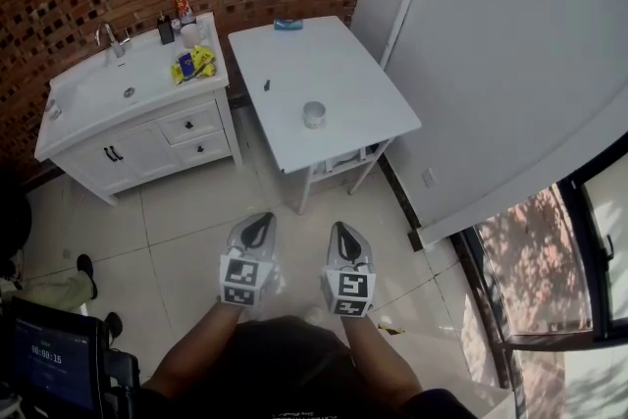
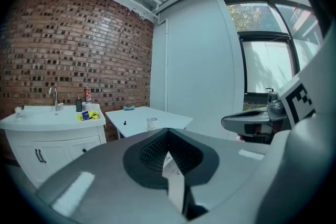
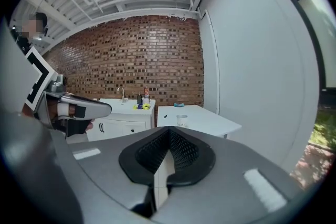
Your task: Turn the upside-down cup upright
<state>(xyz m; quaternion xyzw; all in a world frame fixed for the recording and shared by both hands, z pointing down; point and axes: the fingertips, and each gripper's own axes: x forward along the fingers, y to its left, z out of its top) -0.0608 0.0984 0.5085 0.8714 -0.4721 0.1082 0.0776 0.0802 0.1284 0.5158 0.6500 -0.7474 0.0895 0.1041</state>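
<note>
Nearest the lens, the left gripper [image 1: 257, 229] and right gripper [image 1: 343, 238] are held side by side close to the person's body, above a tiled floor [image 1: 186, 240]. Each gripper view shows its two jaws pressed together with nothing between them.

The cup [image 1: 313, 114] stands alone on the white table [image 1: 294, 64], toward the near edge, well apart from both grippers. A sink cabinet [image 1: 147, 128] stands just beside the table, against the brick wall.

Likely hazards (judged, not observed): jaws left shut on arrival would push the cup rather than straddle it. A light cup nudged from the far side could slide toward the near edge and drop. A loose pinch during the flip could let it slip.

Hard to read: whether the cup's top face is a mouth or a recessed base. A small dark object [image 1: 267, 84] and a blue item [image 1: 287, 24] on the table are too small to identify.
</note>
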